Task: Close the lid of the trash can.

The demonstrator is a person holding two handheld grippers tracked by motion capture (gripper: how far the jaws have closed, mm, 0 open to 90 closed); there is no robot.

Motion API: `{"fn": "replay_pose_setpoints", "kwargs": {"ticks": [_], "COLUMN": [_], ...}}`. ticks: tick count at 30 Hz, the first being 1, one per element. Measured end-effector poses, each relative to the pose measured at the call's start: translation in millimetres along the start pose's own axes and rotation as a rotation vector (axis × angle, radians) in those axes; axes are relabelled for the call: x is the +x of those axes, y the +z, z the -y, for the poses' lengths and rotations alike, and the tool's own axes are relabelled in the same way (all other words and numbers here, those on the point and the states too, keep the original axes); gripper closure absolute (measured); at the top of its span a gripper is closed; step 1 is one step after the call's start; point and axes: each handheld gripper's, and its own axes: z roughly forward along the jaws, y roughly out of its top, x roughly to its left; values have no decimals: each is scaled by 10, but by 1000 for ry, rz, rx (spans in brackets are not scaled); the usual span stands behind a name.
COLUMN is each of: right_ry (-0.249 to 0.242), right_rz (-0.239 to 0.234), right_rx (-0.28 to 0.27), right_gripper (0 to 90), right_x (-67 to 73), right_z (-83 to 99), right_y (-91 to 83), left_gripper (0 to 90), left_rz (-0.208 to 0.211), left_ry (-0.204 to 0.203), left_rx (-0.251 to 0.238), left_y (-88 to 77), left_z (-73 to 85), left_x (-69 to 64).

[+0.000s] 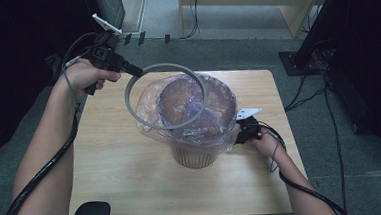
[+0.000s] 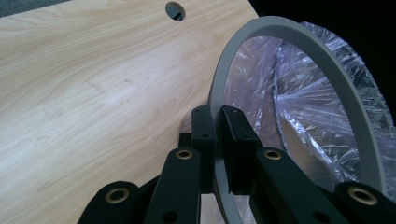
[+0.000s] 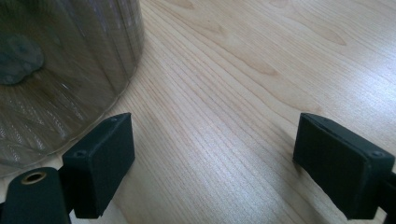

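- I see a plain grey plastic ring, one flat colour all round.
- My left gripper is matte black, with small brass-coloured rivets on its arms.
- My right gripper has black pads too.
- The clear crinkled plastic bag shows a faint violet sheen.
- The ribbed brownish bin has fine vertical lines.
- The pale wooden table has light streaked grain.

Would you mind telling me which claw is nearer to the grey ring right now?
The left. The left claw is shut on the grey ring, holding it over the bag-lined bin. The right claw is open, low beside the bin's base, apart from the ring.
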Motion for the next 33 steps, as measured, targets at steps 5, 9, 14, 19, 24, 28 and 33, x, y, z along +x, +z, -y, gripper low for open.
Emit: {"fn": "replay_pose_setpoints", "kwargs": {"ticks": [5,9,14,19,24,28,33], "right_ry": [-2,-1,-1,-1,0,0,0], "right_rz": [-2,-1,-1,-1,-1,-1,-1], "right_rx": [0,0,0,0,0,0,0], "right_gripper": [120,120,120,120,120,120,120], "right_x": [0,0,0,1,1,1,1], "right_z": [2,3,2,3,3,2,3], "right_y": [-3,-4,-4,-4,-4,-4,-4], "left_gripper": [841,841,841,841,841,841,841], "left_rz": [1,6,9,16,18,28,34], "left_ry": [1,10,21,20,28,36,37], "left_rx": [-1,1,4,6,8,5,7], "left_y": [42,64,88,130,152,175,214], "left_z": [-18,-38,-59,-71,-90,-93,-105], "left_x": [-18,-44,-71,-96,-122,-135,-154]}}
